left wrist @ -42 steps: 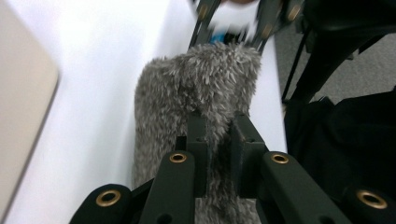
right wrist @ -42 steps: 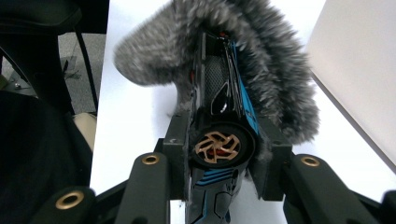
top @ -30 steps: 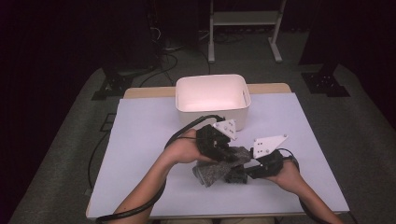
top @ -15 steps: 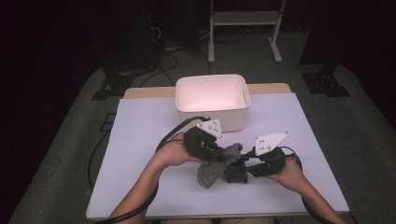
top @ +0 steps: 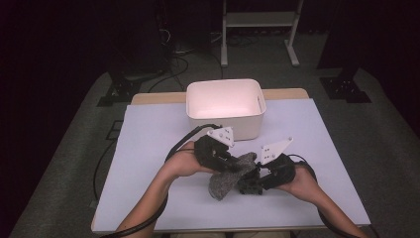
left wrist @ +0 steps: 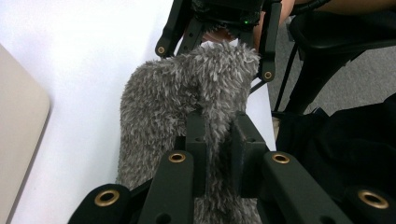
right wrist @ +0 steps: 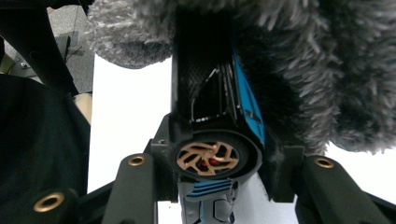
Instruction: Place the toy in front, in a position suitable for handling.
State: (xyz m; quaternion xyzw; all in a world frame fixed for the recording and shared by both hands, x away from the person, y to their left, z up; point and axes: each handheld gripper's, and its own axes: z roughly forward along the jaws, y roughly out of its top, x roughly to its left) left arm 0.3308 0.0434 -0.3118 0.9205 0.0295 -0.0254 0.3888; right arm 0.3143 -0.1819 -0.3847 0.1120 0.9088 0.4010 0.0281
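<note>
1. A person stands at the near edge of the white table, a gripper in each hand, both meeting just in front of the white tub.
2. The left gripper is clamped tight on a grey fluffy cloth; in the left gripper view its two black jaws stand close together with a fold of the grey pile squeezed between them.
3. The cloth hangs from that grip and its lower end droops onto the table between the two hands.
4. The right gripper points toward the left one and holds a black tool with blue trim, which has a round coppery fan-like end facing the camera in the right gripper view.
5. Its jaws have just been opening, yet they sit flush against both sides of that tool's body.
6. The far end of the tool is buried under the fluffy cloth, which drapes over it.
7. The tub sits behind both hands, well apart from the cloth.
</note>
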